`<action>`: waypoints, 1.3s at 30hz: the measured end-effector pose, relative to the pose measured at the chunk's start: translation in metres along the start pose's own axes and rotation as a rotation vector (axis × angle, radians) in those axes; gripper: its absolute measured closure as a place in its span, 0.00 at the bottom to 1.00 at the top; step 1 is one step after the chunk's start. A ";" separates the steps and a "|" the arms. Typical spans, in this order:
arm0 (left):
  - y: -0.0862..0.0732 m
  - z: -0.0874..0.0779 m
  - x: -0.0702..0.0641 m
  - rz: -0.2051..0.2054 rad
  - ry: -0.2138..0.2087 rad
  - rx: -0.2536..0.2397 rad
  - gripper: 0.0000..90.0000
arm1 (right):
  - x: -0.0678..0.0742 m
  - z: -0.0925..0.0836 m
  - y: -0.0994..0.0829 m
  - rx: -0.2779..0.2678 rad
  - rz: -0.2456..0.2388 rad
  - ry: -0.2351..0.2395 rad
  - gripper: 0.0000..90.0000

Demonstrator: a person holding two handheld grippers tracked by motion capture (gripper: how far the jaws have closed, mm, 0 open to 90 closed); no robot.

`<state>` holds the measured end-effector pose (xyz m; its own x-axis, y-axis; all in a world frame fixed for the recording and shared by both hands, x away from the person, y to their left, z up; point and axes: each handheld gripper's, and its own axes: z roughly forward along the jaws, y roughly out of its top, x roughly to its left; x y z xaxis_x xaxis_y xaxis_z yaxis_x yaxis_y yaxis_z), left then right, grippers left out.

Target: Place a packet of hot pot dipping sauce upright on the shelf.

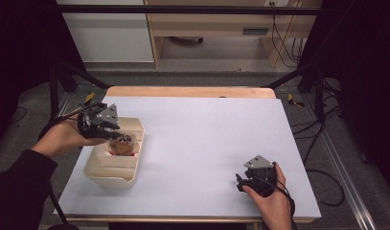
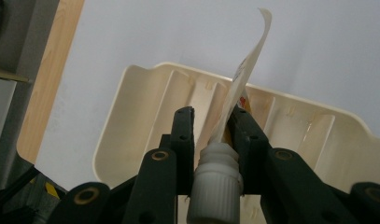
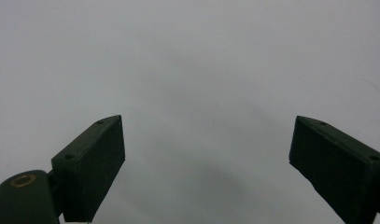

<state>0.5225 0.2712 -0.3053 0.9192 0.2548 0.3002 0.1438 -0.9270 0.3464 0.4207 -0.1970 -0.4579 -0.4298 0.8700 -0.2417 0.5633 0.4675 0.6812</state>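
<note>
A squeeze tube (image 2: 214, 179) with a white screw cap and a flat, crimped tail sits between the jaws of my left gripper (image 2: 211, 119), which is shut on it just past the cap. In the high view the left gripper (image 1: 117, 135) holds the reddish-brown tube (image 1: 121, 145) over the middle of a cream compartment tray (image 1: 111, 179) at the table's left. The tray (image 2: 145, 93) has several long dividers below the tube. My right gripper (image 1: 240, 184) rests near the front right of the table. Its jaws (image 3: 206, 140) are wide apart with nothing between them.
The white table top (image 1: 207, 139) stretches between the tray and the right hand. A wooden edge (image 1: 192, 91) runs along the far side. Dark frame posts and cables stand beyond both sides of the table.
</note>
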 end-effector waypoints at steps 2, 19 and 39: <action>-0.001 0.001 -0.001 0.000 -0.002 -0.002 0.81 | 0.000 0.000 0.000 0.004 0.002 0.001 0.12; -0.005 0.012 -0.001 -0.002 -0.017 0.005 0.81 | 0.000 0.001 0.000 0.007 -0.001 0.010 0.12; -0.022 0.015 0.007 -0.040 -0.034 -0.011 0.80 | 0.000 0.001 -0.001 0.012 0.001 0.013 0.12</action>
<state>0.5315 0.2897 -0.3240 0.9246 0.2822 0.2558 0.1771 -0.9131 0.3674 0.4213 -0.1975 -0.4590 -0.4380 0.8686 -0.2319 0.5726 0.4684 0.6729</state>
